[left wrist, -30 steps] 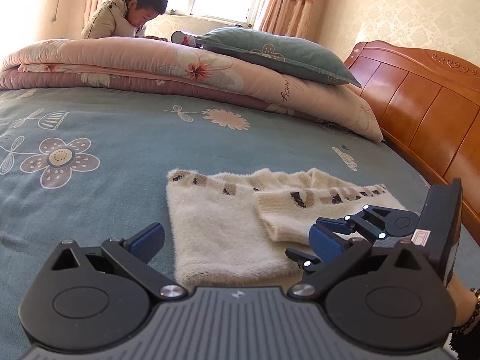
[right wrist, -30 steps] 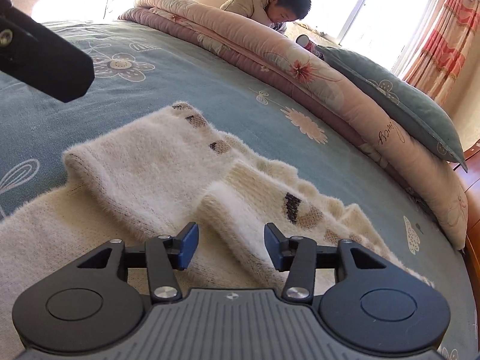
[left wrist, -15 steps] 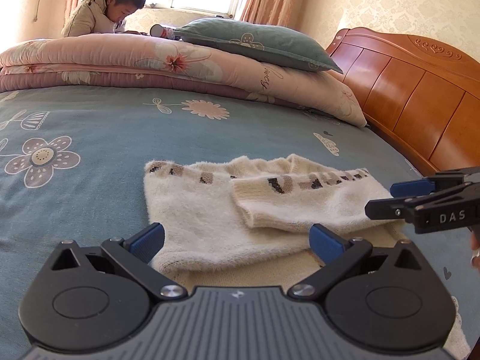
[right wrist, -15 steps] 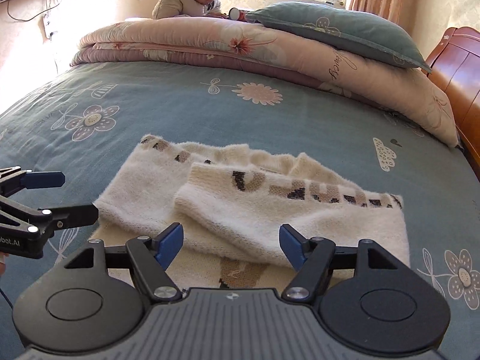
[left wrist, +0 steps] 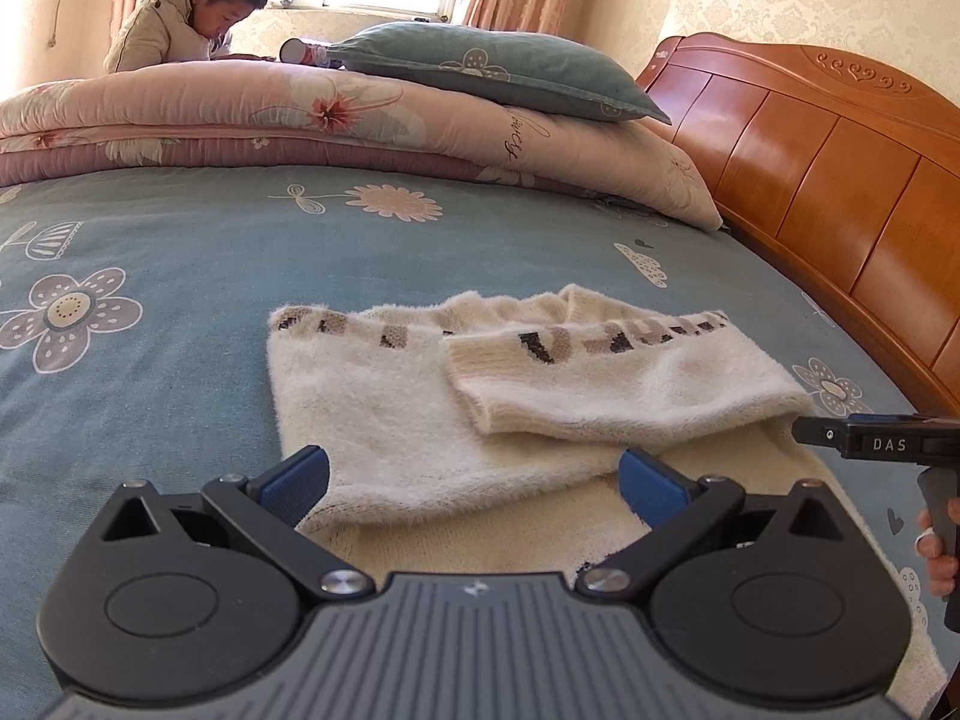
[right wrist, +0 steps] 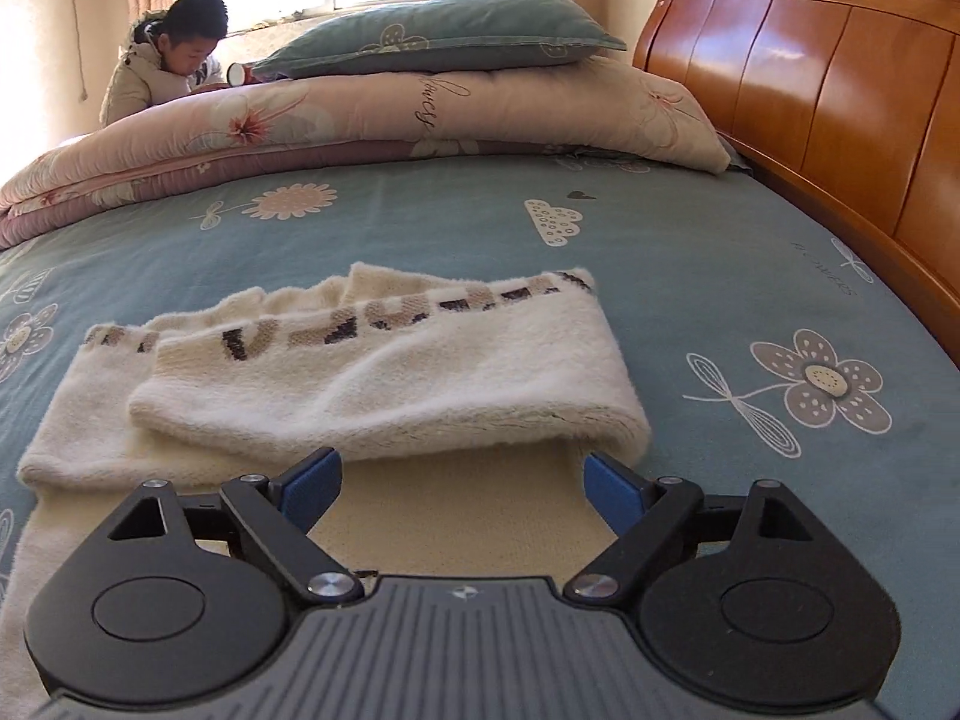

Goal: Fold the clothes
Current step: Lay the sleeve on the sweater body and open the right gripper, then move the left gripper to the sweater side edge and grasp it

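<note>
One cream sweater (left wrist: 420, 420) lies on our blue bedsheet (left wrist: 150, 276), both sleeves folded across. Two grippers, left (left wrist: 474, 477) and right (right wrist: 462, 480), hover wide open above it, empty. One pillow (right wrist: 444, 30), one quilt (left wrist: 240, 114).

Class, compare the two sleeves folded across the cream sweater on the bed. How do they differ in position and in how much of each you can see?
The right sleeve lies on top, while the left sleeve lies beneath it, partly covered. The right sleeve shows whole, cuff to shoulder fold; the left sleeve's inner part is hidden under it. The right sleeve's cuff ends near the sweater's middle; the left sleeve reaches to the left edge. Both are fuzzy cream knit with a brown and black patterned band, folded flat across the sweater's body.
</note>
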### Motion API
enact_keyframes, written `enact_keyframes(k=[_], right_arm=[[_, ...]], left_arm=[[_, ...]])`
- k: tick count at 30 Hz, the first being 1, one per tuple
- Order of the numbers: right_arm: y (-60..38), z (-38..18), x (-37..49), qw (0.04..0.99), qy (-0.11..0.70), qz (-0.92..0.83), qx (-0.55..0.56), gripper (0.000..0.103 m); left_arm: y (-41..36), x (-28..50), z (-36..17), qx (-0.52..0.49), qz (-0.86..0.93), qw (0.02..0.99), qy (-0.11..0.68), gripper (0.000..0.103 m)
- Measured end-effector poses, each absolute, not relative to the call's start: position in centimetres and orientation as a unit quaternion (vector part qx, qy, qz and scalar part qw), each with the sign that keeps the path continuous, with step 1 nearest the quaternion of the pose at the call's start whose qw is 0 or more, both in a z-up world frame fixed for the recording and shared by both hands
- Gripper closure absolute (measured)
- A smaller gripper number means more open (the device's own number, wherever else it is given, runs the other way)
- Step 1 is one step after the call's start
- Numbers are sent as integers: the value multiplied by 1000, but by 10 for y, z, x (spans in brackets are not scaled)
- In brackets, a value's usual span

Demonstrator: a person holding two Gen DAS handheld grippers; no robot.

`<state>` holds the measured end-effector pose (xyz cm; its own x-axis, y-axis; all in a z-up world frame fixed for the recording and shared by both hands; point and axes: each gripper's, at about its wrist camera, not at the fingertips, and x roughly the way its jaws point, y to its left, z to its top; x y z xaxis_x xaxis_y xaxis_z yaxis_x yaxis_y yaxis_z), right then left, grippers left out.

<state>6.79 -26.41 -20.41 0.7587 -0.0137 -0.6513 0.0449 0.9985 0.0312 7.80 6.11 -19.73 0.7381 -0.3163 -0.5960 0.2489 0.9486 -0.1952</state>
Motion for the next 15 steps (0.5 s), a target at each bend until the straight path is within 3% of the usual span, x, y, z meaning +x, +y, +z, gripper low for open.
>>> enact_keyframes(k=[6,15], right_arm=[[-290,-255,68,941,330,-75,23,8],[-327,-268,84,954,276,-116,10,5]], left_arm=[[50,82,-212,-34,-146,929,339,1],[15,80,-228,12,-148,929,339,1]])
